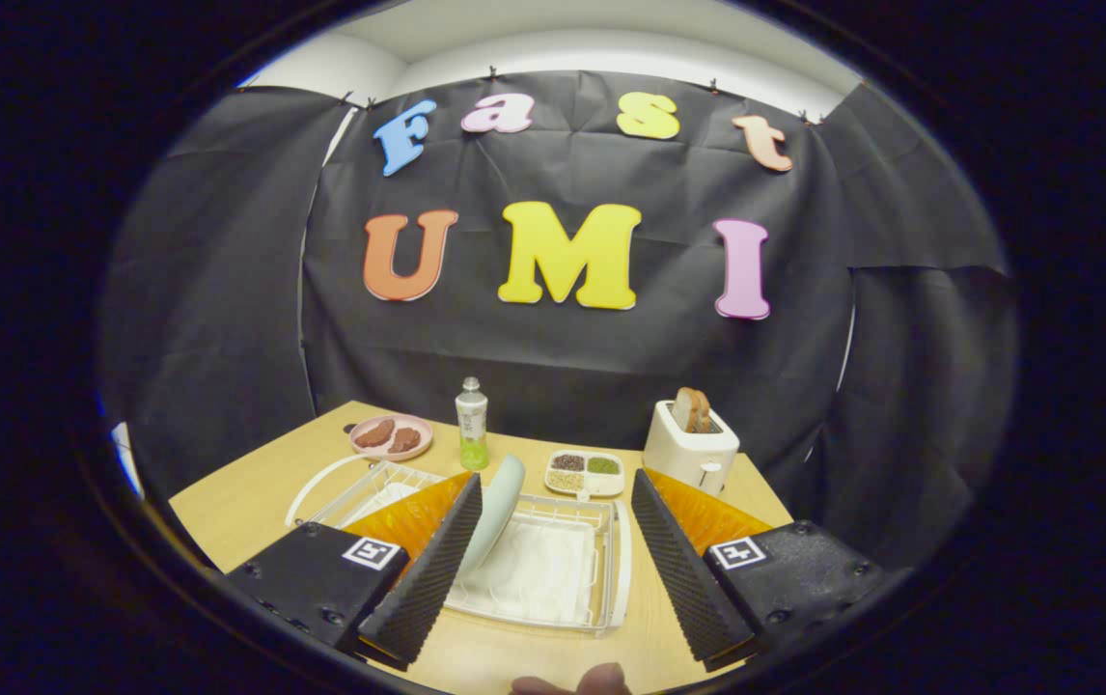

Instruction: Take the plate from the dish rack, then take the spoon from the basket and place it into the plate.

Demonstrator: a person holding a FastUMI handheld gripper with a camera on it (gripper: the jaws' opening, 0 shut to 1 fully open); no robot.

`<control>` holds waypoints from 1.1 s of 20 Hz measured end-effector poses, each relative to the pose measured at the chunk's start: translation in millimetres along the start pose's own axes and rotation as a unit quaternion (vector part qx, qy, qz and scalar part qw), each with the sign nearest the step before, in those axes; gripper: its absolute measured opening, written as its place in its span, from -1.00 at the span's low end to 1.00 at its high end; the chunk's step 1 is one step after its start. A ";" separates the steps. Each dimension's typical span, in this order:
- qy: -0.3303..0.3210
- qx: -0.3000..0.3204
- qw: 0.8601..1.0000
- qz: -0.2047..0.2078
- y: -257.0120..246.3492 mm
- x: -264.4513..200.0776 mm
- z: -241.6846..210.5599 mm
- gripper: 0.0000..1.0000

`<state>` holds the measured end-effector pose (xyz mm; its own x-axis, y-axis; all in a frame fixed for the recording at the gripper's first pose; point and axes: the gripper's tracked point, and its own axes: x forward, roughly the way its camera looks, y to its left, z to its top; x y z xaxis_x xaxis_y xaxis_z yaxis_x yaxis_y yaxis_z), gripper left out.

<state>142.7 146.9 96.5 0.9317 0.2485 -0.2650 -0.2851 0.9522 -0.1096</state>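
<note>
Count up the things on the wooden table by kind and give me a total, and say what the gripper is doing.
Plates: 2, pale green plate standing in the rack, pink plate with brown food
Dish rack: 1
Wire basket: 1
Bottle: 1
Divided dish of grains: 1
Toaster: 1
Total: 7
Gripper: open, fingers either side of the rack.

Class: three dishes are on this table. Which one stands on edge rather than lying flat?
The pale green plate, propped in the dish rack between the open fingers. The pink plate and divided tray lie flat.
</note>
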 end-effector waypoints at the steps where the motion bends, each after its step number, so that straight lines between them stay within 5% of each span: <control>1: 0.013 0.001 1.000 0.009 7.5 9.4 0.6 1.00; 12: 0.158 0.040 0.986 0.028 50.4 106.5 -38.3 1.00; 20: 0.216 0.075 0.972 0.048 73.0 133.0 -70.2 1.00; 22: 0.223 0.077 0.971 0.046 77.2 134.5 -73.8 0.80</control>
<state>229.4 240.7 -18.3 0.7032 0.2653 -0.6596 -0.2936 0.9533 0.0705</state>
